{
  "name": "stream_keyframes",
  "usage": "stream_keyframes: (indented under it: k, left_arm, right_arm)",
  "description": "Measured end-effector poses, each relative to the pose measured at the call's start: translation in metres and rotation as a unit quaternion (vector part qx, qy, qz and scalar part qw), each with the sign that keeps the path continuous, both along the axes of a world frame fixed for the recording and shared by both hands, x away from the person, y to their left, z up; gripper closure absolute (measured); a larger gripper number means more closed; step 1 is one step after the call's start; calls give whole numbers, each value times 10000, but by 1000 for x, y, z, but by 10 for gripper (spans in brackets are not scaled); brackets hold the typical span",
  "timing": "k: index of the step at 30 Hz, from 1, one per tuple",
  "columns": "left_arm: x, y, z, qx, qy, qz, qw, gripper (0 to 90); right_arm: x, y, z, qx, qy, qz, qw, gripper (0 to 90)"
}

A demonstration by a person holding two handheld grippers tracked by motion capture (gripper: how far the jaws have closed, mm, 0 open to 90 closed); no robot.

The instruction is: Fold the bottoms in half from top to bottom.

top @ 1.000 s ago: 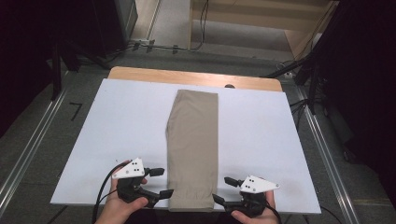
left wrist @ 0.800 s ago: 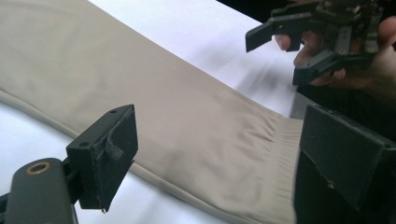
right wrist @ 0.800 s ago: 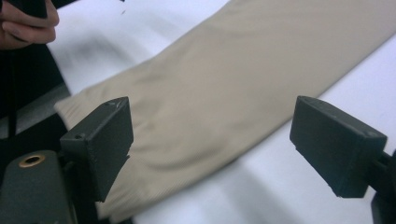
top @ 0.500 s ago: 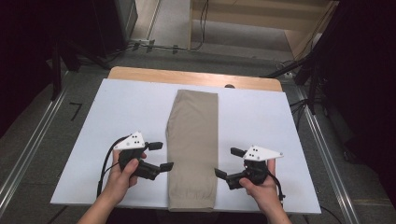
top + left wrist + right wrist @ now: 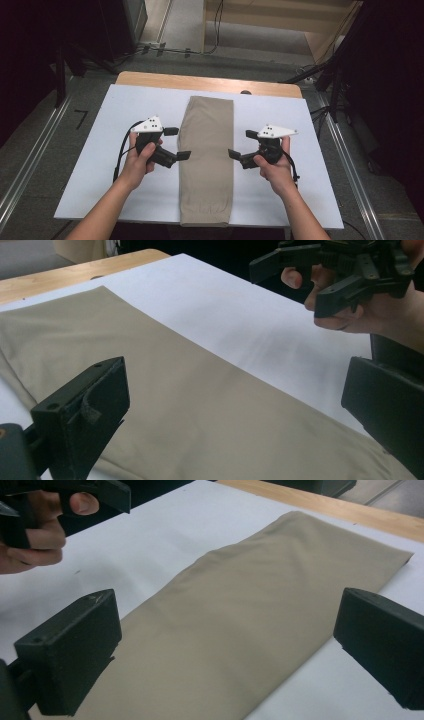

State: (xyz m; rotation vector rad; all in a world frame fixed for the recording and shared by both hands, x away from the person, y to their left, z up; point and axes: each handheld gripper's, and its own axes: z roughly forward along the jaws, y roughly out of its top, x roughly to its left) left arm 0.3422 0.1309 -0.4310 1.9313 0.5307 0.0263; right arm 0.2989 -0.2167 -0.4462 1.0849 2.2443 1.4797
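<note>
A long folded beige cloth (image 5: pixel 207 160) lies lengthwise down the middle of the white board (image 5: pixel 300 120), its near end at the board's front edge. My left gripper (image 5: pixel 177 143) hovers open just off the cloth's left edge at mid-length, jaws pointing at it. My right gripper (image 5: pixel 242 144) is open too, facing the cloth's right edge opposite. In the left gripper view the cloth (image 5: pixel 200 405) spreads under my left gripper (image 5: pixel 235 390). In the right gripper view the cloth (image 5: pixel 260 595) lies below my right gripper (image 5: pixel 227 630). Neither holds anything.
A strip of bare wooden tabletop (image 5: pixel 210 82) shows behind the board. Metal rails (image 5: pixel 30 150) run along the floor on both sides, with dark stands and cables beyond the table. Bare white board flanks the cloth on both sides.
Both hands have carried the grippers forward from the cloth's near end to its middle, one on each side. Both stayed open. The cloth has not moved.
</note>
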Motion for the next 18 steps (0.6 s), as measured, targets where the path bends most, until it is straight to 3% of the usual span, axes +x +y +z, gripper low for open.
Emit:
stream_keyframes:
  k: [7, 11, 15, 18]
  left_arm:
    - [43, 0, -1, -29, 124, 255, 9996, 0]
    - [53, 5, -5, -118, 278, 387, 9988, 0]
    - [53, 8, -5, -23, 295, 412, 9987, 0]
    - [53, 12, -2, -19, 322, 447, 9985, 0]
  right_arm:
    - [50, 5, 0, -143, 174, -91, 9997, 0]
    - [82, 9, 0, -304, 267, -175, 9990, 0]
    - [113, 10, -5, -442, 350, -452, 9974, 164]
    - [141, 12, -16, -545, 588, -695, 9944, 246]
